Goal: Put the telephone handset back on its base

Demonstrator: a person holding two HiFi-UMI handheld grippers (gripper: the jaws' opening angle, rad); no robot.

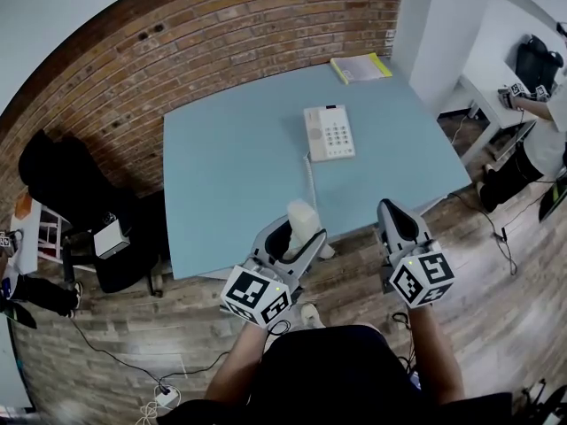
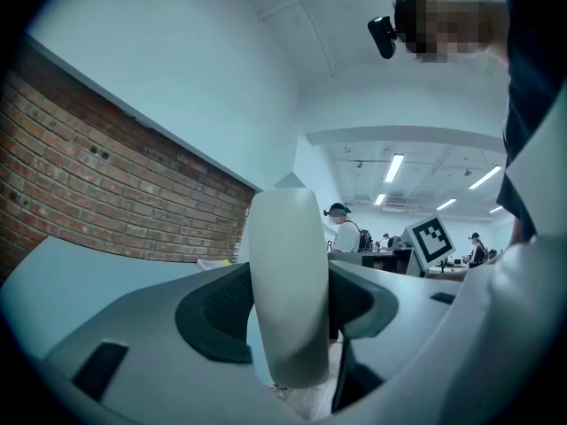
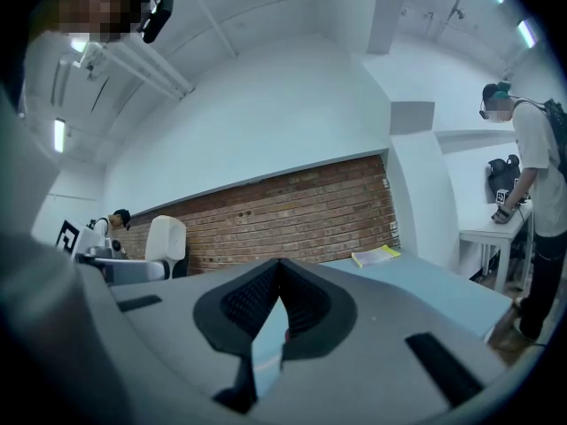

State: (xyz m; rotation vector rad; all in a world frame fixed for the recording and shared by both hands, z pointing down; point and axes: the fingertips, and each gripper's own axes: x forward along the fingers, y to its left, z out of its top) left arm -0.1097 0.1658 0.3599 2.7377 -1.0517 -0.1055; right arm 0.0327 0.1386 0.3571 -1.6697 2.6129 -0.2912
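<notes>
The cream telephone base (image 1: 329,133) with its keypad lies flat on the light blue table (image 1: 221,166), toward the far middle. Its cord (image 1: 311,180) runs back over the near table edge to the white handset (image 1: 304,221). My left gripper (image 1: 299,235) is shut on the handset and holds it upright off the near edge; in the left gripper view the handset (image 2: 285,290) fills the gap between the jaws. My right gripper (image 1: 391,209) hovers to the right at the same edge, shut with nothing in it (image 3: 279,273). From the right gripper view the handset (image 3: 166,237) shows at the left.
A yellow-edged book (image 1: 361,67) lies at the table's far right corner, next to a white pillar (image 1: 438,25). A brick wall (image 1: 221,34) backs the table. A dark chair (image 1: 71,184) stands at the left, and a person at a white desk (image 1: 496,104) at the right.
</notes>
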